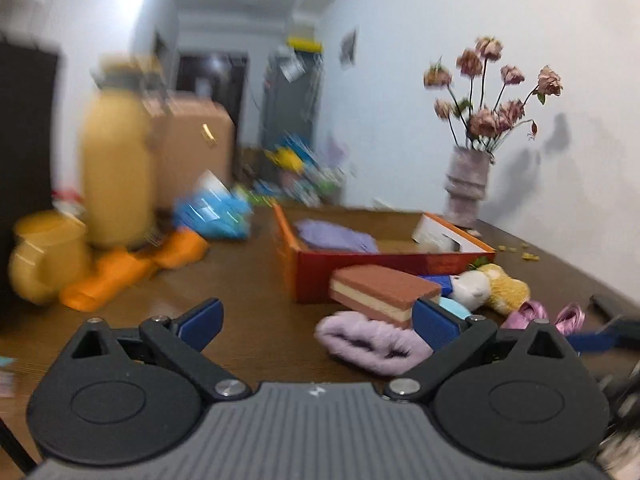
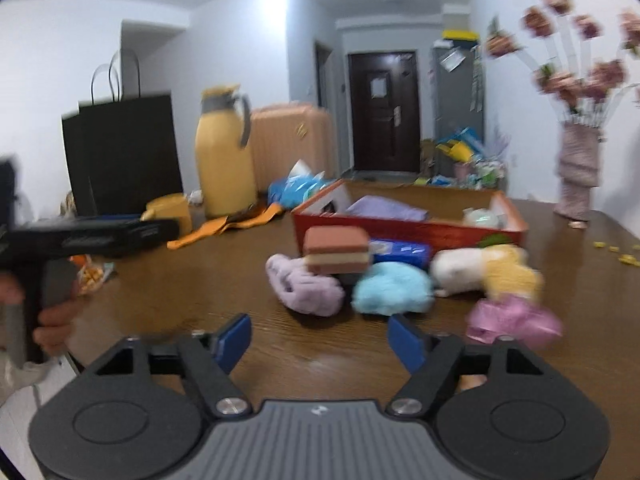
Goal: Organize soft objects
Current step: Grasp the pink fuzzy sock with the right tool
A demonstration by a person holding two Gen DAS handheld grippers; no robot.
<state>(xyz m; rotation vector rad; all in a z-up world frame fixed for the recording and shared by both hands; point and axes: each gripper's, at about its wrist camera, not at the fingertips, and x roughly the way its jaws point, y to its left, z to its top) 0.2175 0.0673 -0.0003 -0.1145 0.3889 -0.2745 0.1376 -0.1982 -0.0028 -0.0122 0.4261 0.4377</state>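
On a brown wooden table (image 2: 240, 292) a heap of soft things lies just in front of an open orange box (image 2: 404, 228), whose long axis runs from 9 to 3 o'clock in the right wrist view. A folded lilac cloth (image 2: 384, 208) lies inside the box, toward its 9 o'clock end.

The left gripper (image 1: 316, 320) has its jaws spread fully wide with nothing between them; only bare table shows in the gap. At its 2 o'clock sits a brown-and-cream sponge block (image 1: 384, 292), long axis running from 10 to 4 o'clock in the left wrist view, its near end propped on a lilac fluffy roll (image 1: 368, 340) that touches the blue pad of the gripper's right finger.

The right gripper (image 2: 320, 340) stands partly open and empty, over bare wood. At its 12 o'clock lies the same heap: the lilac roll (image 2: 304, 288) with its long axis from 10 to 4 o'clock, the sponge block (image 2: 336, 254) resting on it, a light-blue fluffy ball (image 2: 392, 288) just beside, and a blue packet (image 2: 400, 252) behind. At 1 o'clock a white-and-yellow plush toy (image 2: 484, 270) lies lengthwise from 9 to 3 o'clock, with a pink shiny bundle (image 2: 512, 320) touching its near side.

At 9 o'clock in the right wrist view a hand (image 2: 52, 312) holds the left gripper's handle
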